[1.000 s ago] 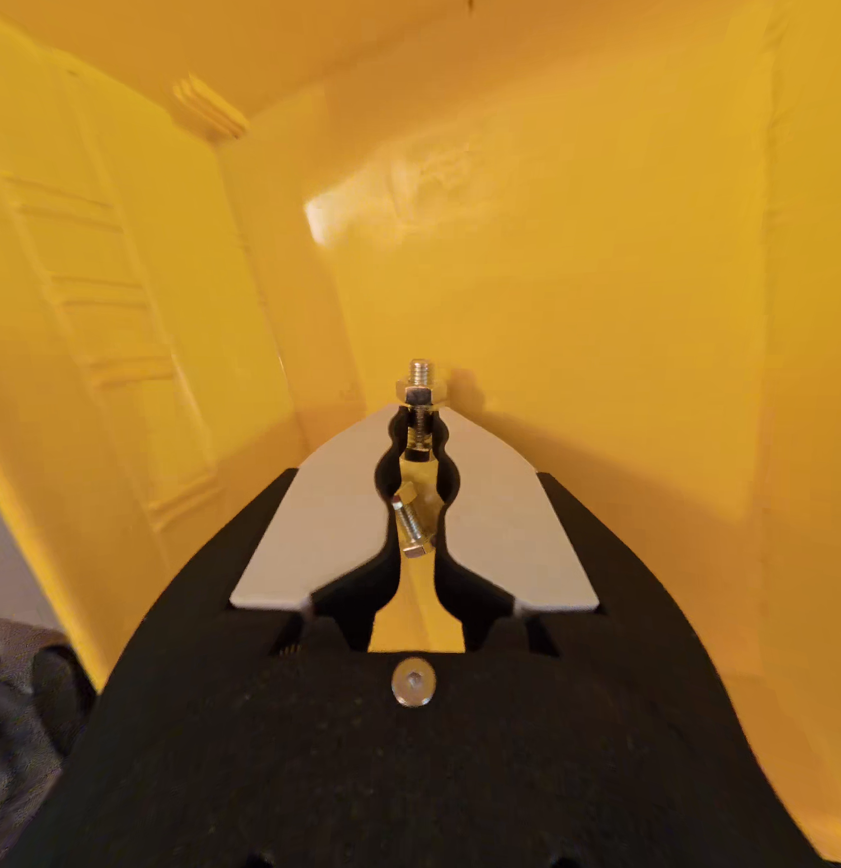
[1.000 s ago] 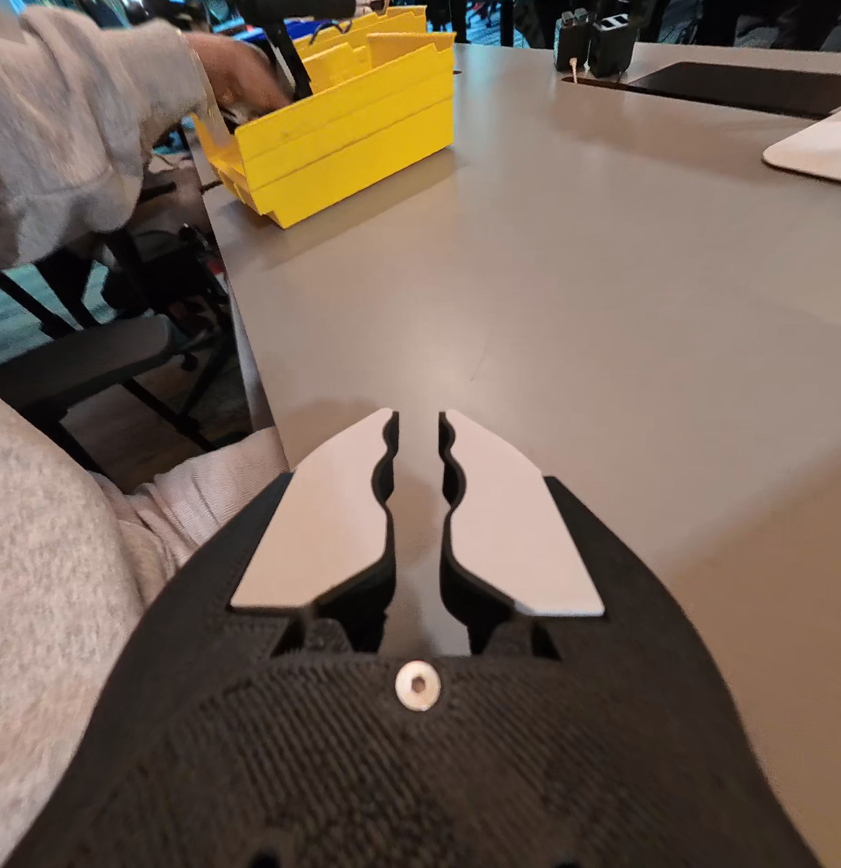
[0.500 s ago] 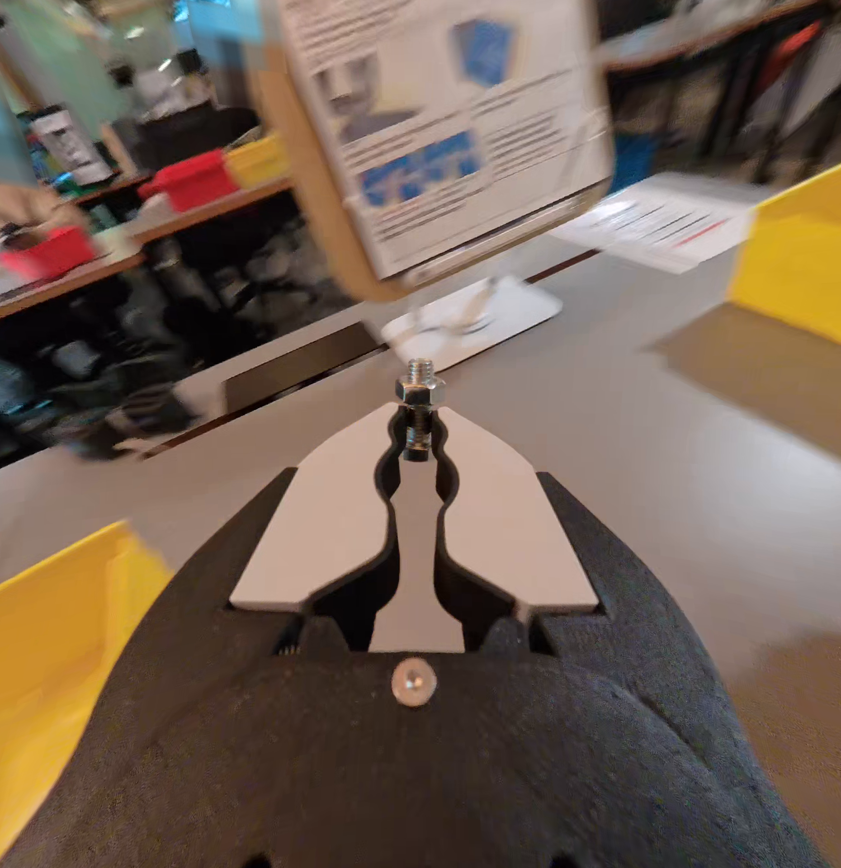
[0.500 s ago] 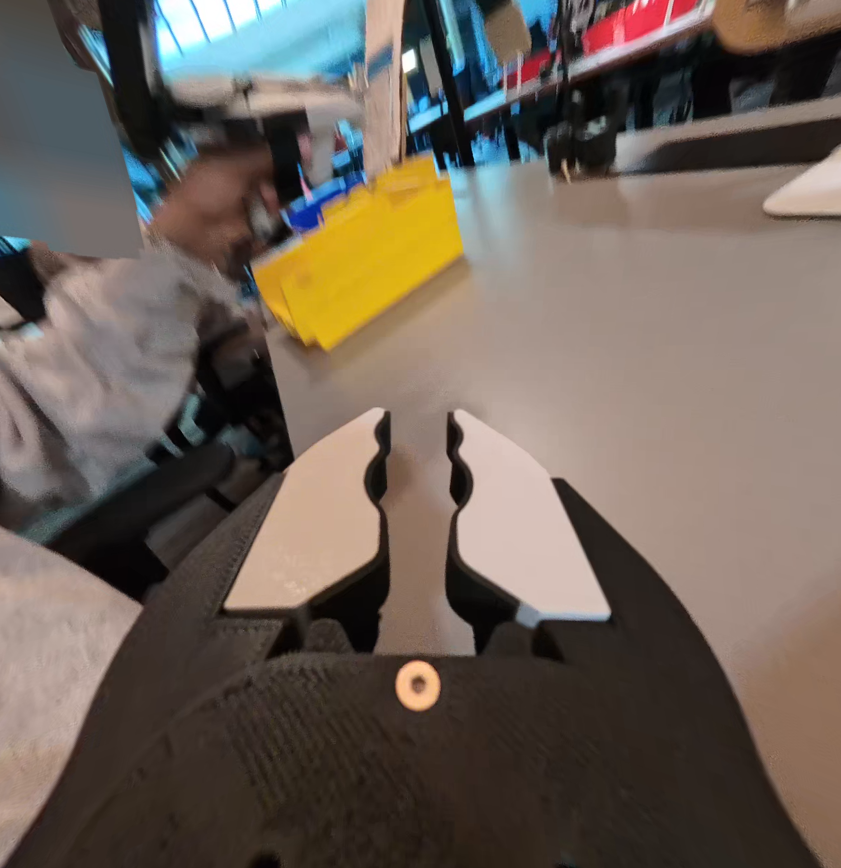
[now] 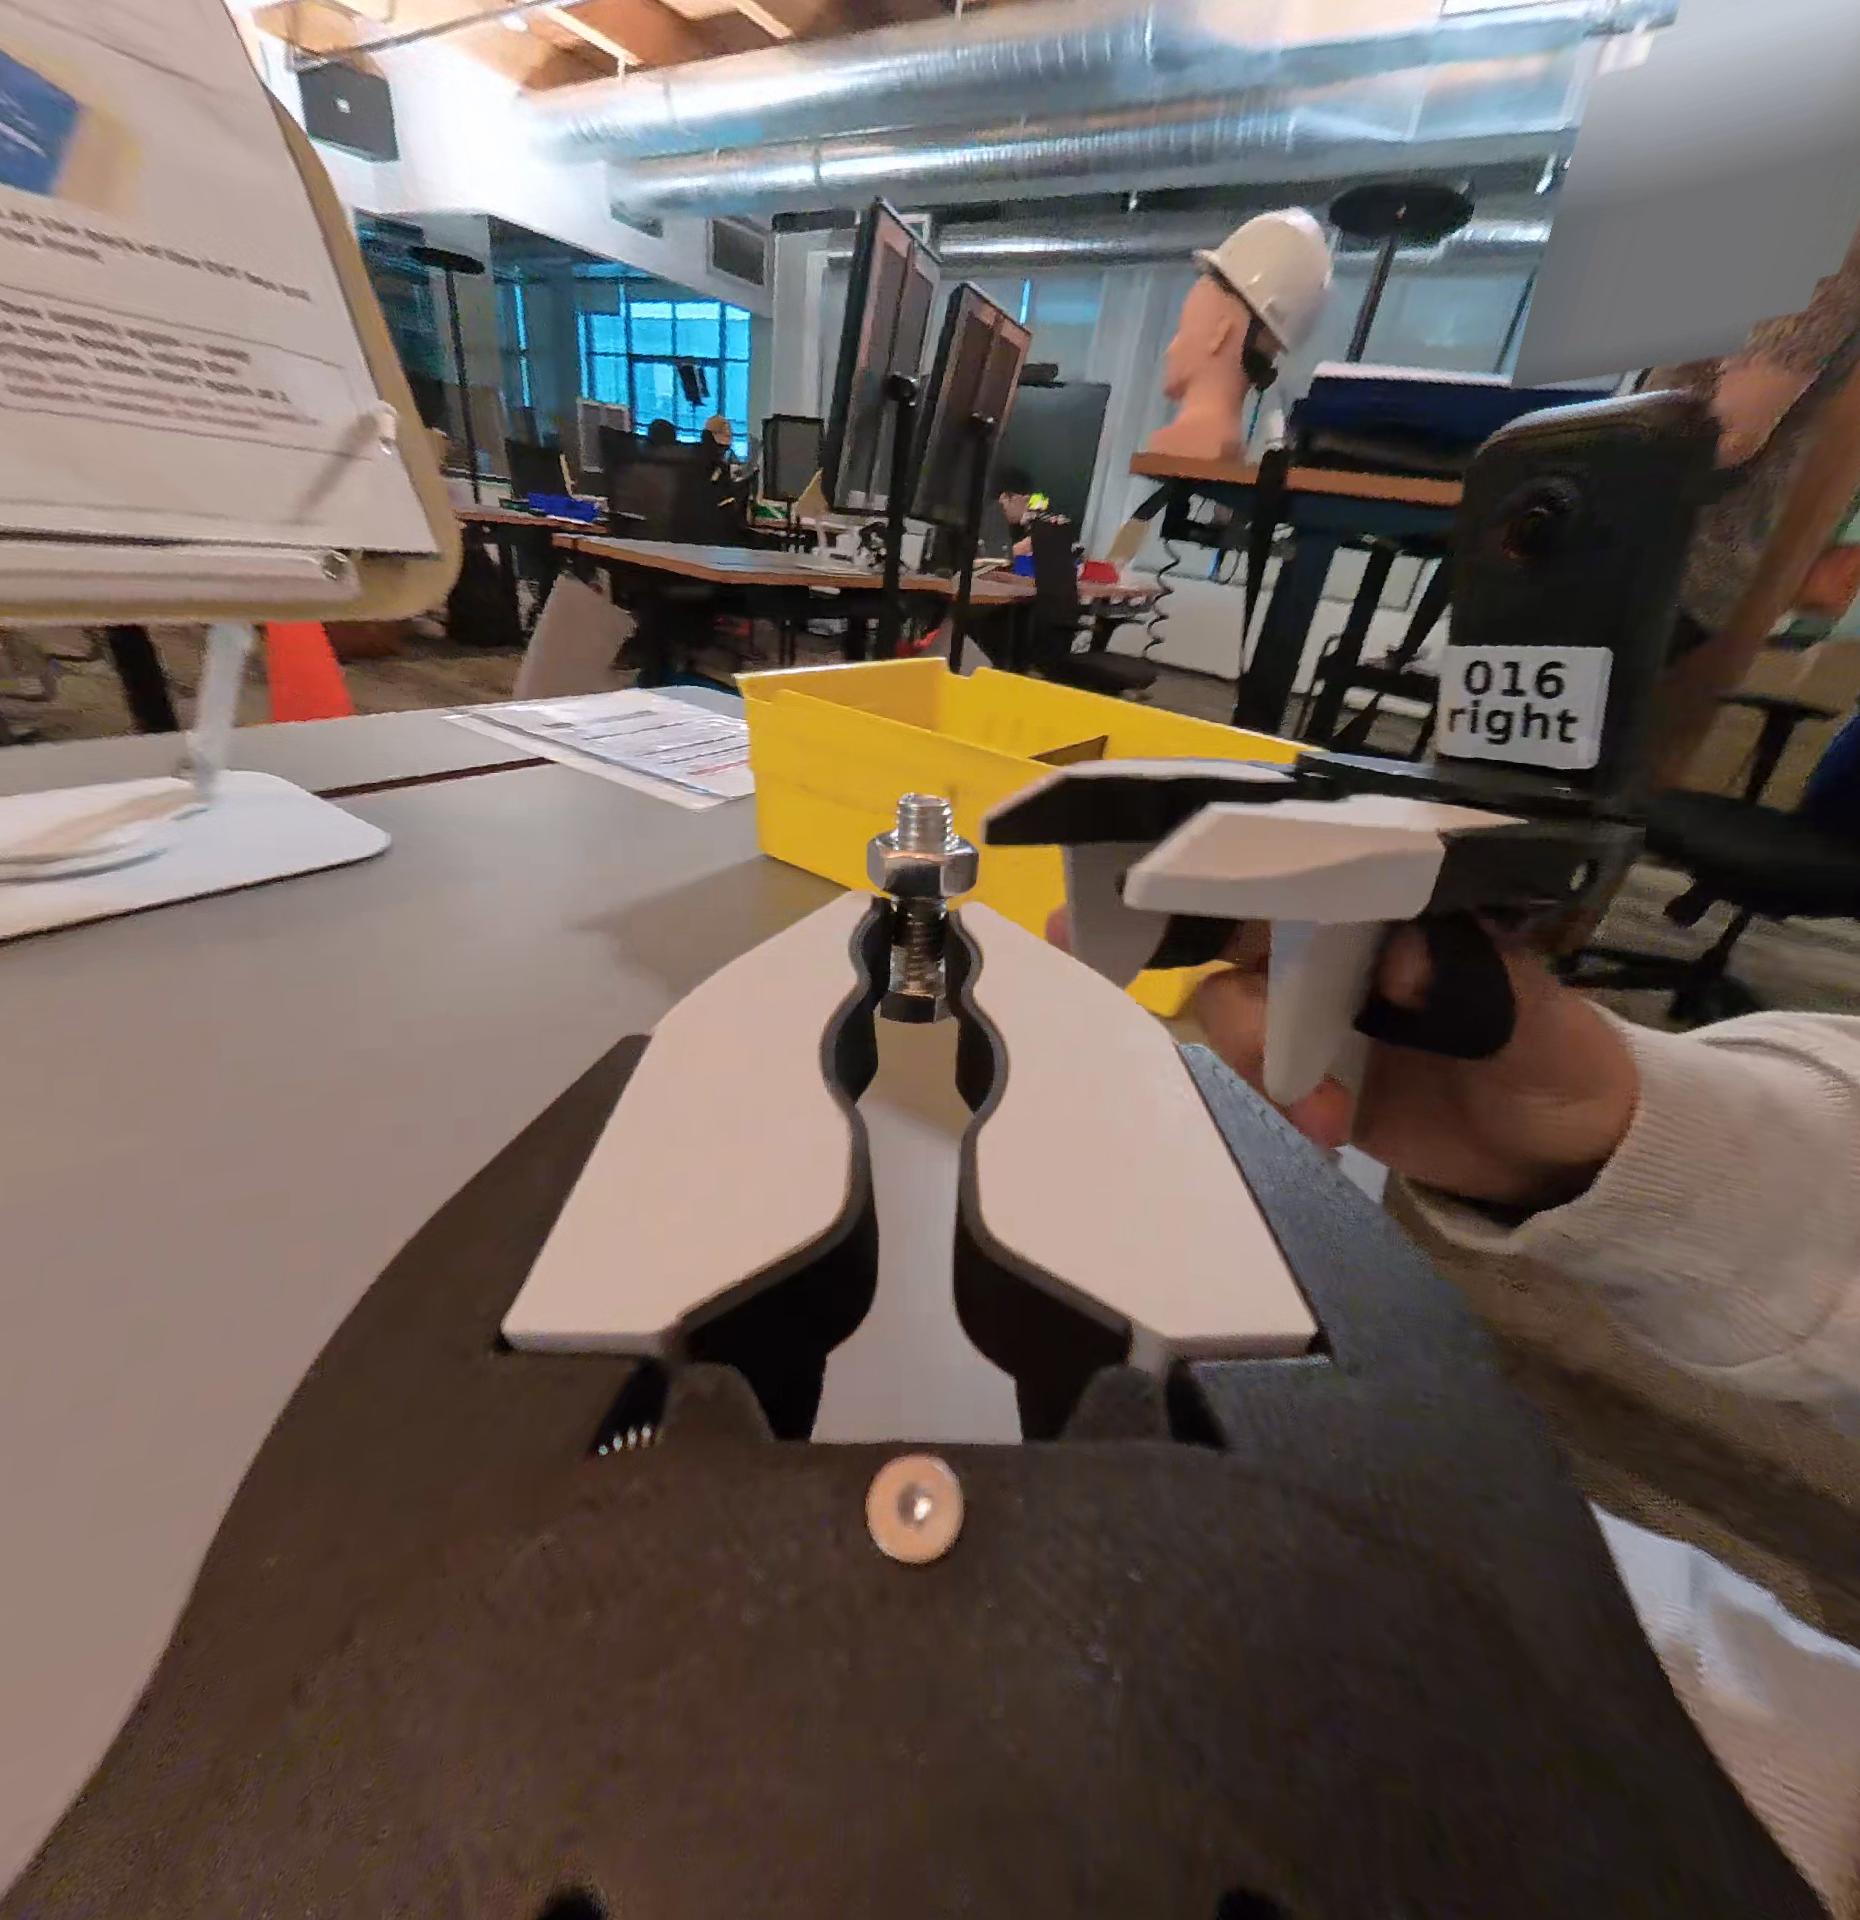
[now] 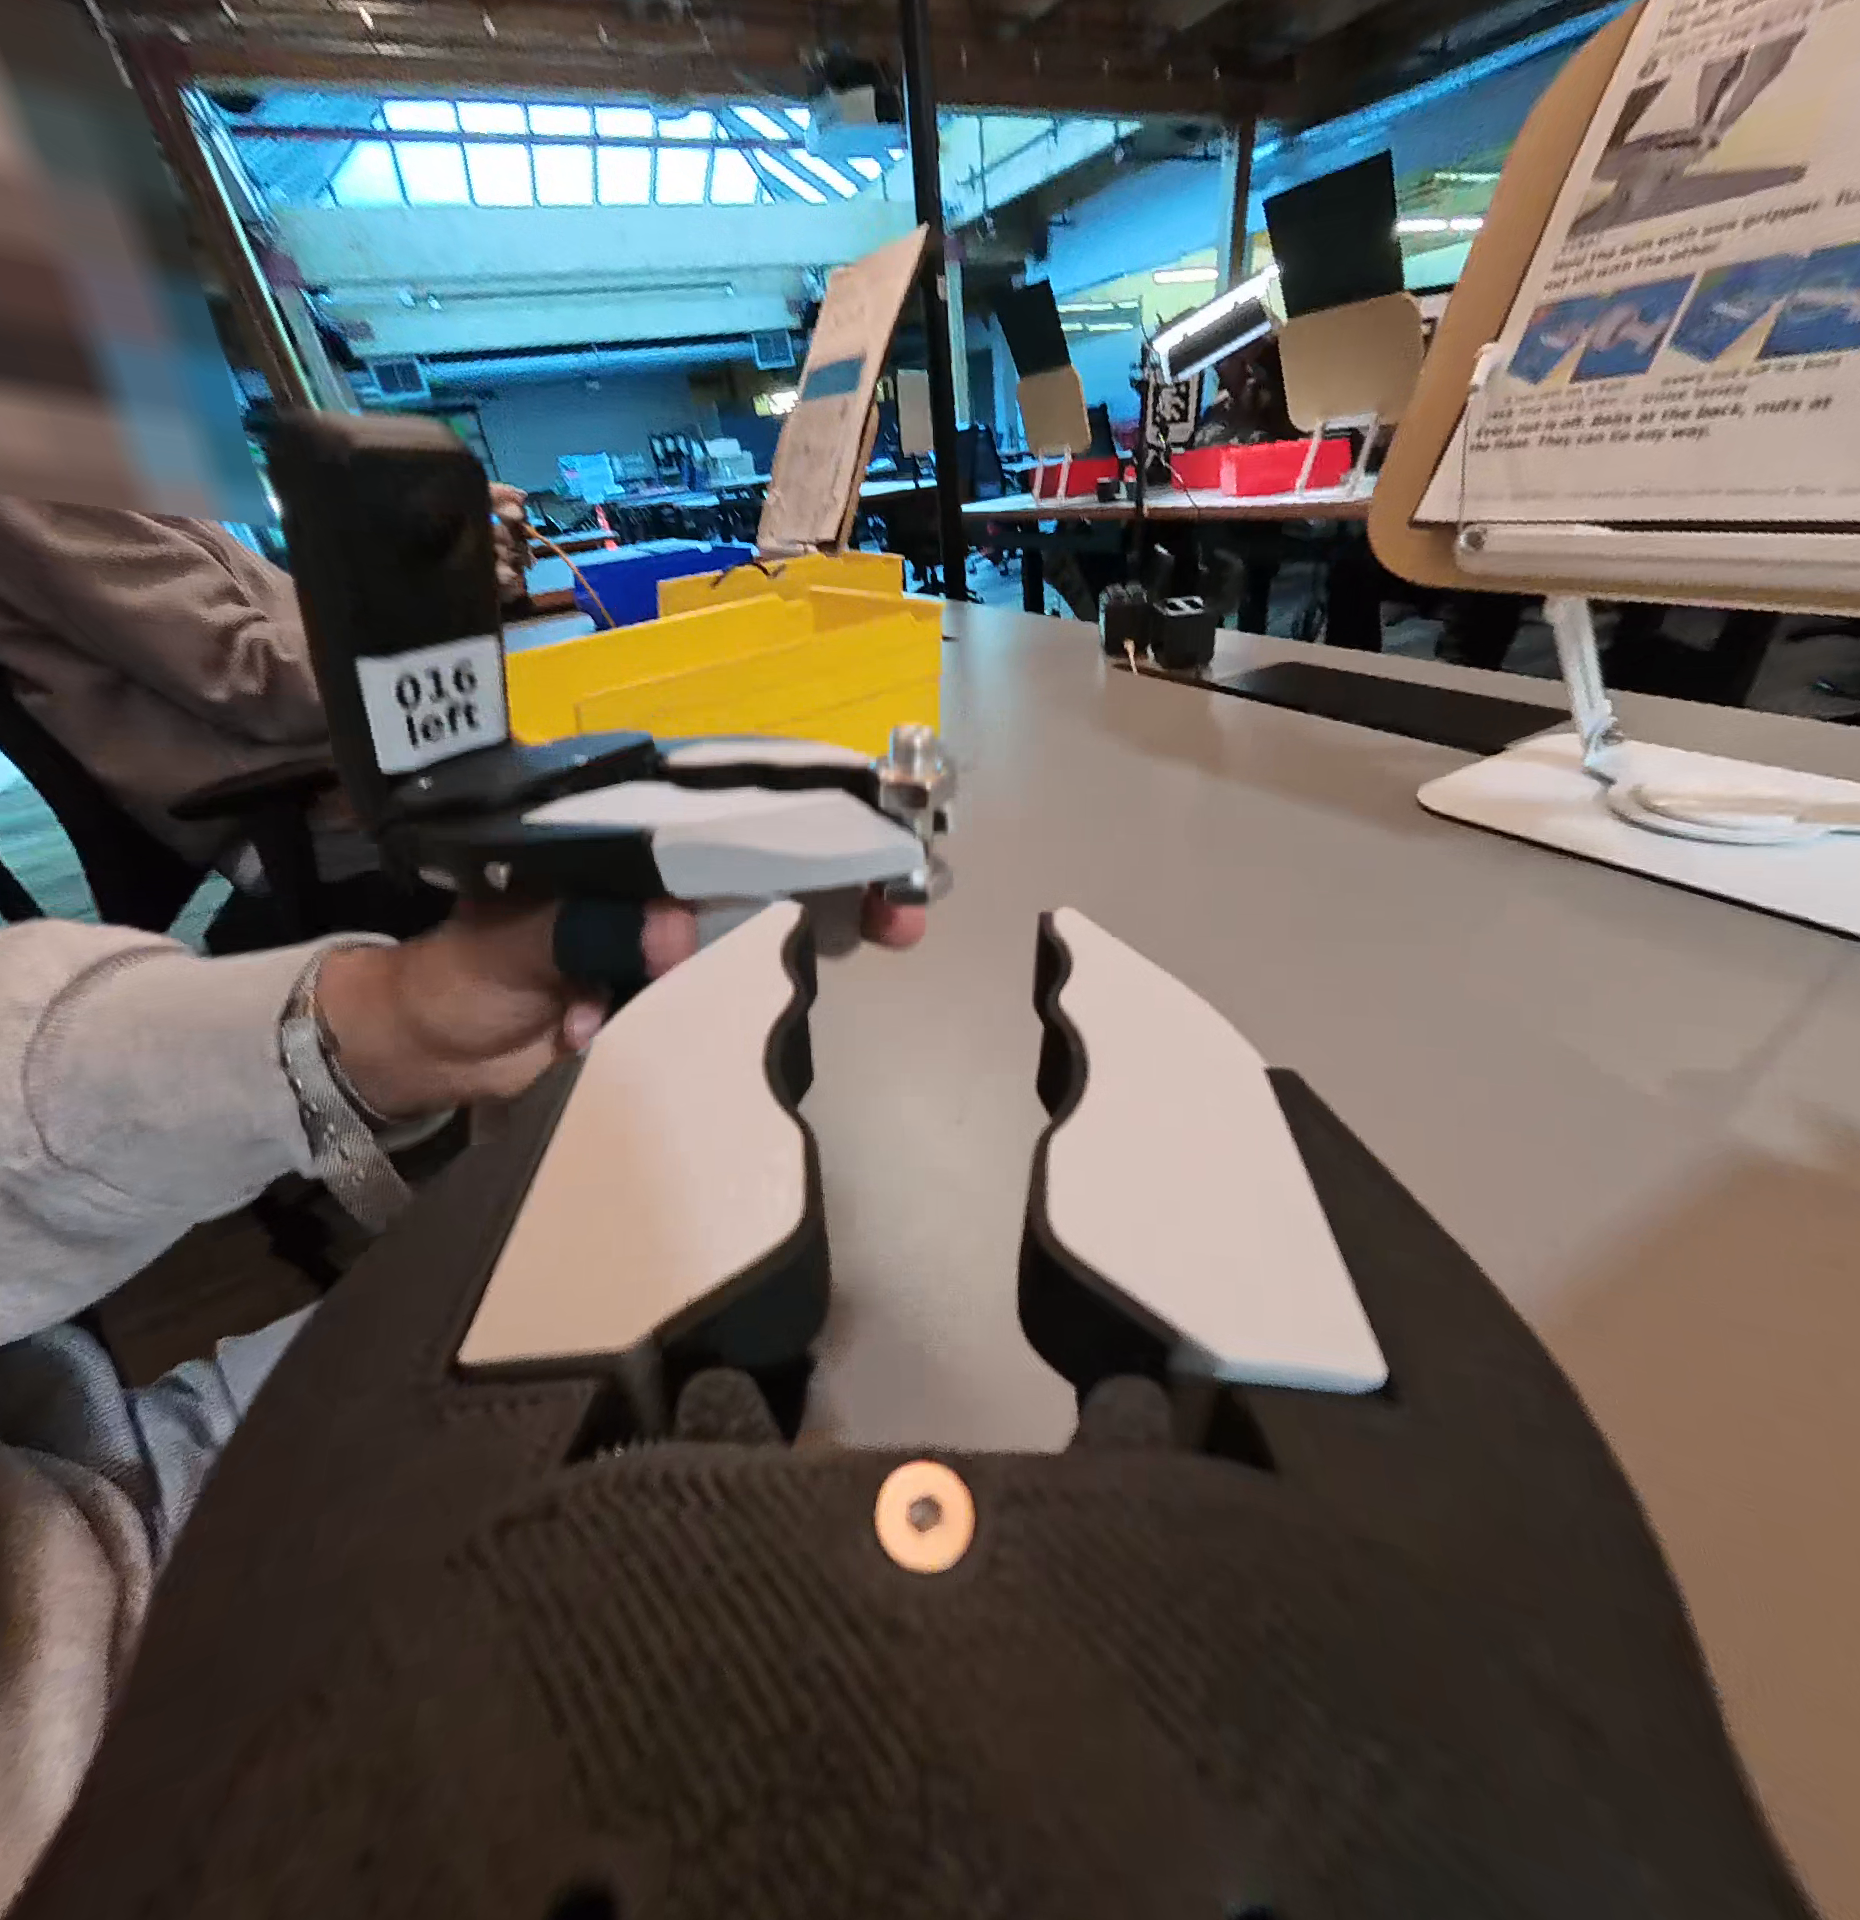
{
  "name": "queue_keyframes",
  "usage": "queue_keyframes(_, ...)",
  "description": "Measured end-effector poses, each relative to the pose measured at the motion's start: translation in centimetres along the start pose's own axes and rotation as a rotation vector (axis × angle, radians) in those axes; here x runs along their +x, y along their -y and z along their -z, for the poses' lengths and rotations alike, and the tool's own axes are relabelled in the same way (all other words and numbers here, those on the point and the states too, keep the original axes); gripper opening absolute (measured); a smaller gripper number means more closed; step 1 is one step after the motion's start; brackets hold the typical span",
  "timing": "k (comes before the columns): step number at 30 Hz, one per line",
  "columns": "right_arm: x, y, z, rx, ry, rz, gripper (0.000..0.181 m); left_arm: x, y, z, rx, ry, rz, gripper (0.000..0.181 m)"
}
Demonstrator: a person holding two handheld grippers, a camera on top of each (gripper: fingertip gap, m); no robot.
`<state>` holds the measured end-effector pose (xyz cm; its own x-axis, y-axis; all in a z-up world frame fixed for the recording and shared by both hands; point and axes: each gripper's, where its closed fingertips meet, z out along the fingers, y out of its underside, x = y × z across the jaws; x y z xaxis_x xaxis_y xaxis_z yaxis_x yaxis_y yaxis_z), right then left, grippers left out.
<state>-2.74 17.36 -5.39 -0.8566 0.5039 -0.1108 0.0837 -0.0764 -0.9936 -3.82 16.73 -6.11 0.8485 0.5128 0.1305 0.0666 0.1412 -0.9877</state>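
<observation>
My left gripper [image 5: 918, 925] is shut on a silver bolt [image 5: 913, 956] that stands upright between its tips, with a hex nut [image 5: 921, 862] threaded near the top. It holds the bolt above the grey table [image 5: 282, 987]. My right gripper [image 6: 921, 920] is open and empty. In the left wrist view the right gripper [image 5: 1071, 831] comes in from the right, its tips just right of the nut. In the right wrist view the left gripper [image 6: 895, 821] with the bolt [image 6: 913, 779] sits just ahead and left of my open fingers.
A yellow bin [image 5: 967, 769] stands on the table behind the bolt; another yellow bin [image 6: 739, 675] shows far left in the right wrist view. An instruction board on a white stand [image 6: 1674, 800] stands at the table's side. Papers [image 5: 614, 738] lie farther back. Left and right tips are no more than a few centimetres apart.
My left gripper lifted the bolt out of the yellow bin and swung it over the table. My right gripper rose, opened wider and came up beside the nut.
</observation>
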Motion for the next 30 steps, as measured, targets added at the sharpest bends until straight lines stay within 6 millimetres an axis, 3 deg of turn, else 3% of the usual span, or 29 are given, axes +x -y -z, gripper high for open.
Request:
queue_keyframes(4,-0.4,0.5,0.1,0.023,0.041,0.004,0.036,2.2,-0.8,-0.6,-0.02,-0.116,0.144,0.009)
queue_keyframes(11,-0.5,-0.4,-0.3,-0.035,0.061,0.008,0.019,2.3,-1.5,-0.6,-0.058,-0.163,0.103,0.009)
queue_keyframes(14,-0.2,-0.5,-0.4,-0.045,0.06,-0.016,0.019,2.5,-1.9,-0.6,-0.098,-0.222,0.143,0.04)
queue_keyframes(16,0.3,-0.2,-0.1,-0.029,0.032,-0.009,0.018,2.1,-2.4,-0.7,-0.128,-0.207,0.13,0.05)
queue_keyframes(23,0.5,1.0,0.8,0.043,0.088,-0.114,0.018,2.6,-3.3,-0.7,-0.179,-0.23,0.096,0.049)
queue_keyframes(30,-1.5,0.5,0.3,-0.002,0.169,-0.045,0.018,4.0,-3.3,-0.2,-0.179,-0.32,0.036,0.038)
